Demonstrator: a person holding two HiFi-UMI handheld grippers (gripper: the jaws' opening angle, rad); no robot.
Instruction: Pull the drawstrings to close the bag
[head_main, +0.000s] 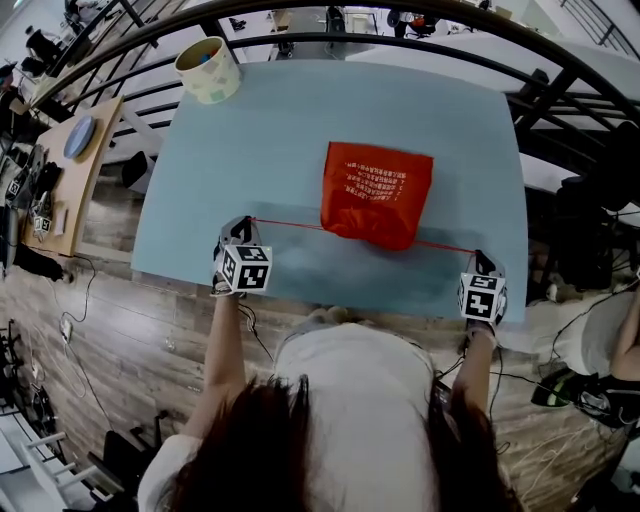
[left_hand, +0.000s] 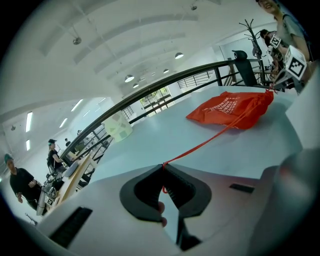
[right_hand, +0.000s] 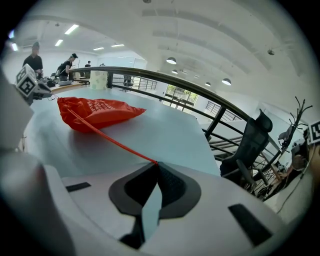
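Observation:
An orange-red drawstring bag lies on the pale blue table, its mouth toward me and gathered. Two red drawstrings run out sideways from it, both taut. My left gripper is shut on the left drawstring at the table's near left. My right gripper is shut on the right drawstring at the near right. In the left gripper view the string leads from the closed tips to the bag. In the right gripper view the string leads from the tips to the bag.
A pale patterned bucket stands at the table's far left corner. Black railings run behind the table. A wooden side table with clutter stands to the left. People stand in the background of both gripper views.

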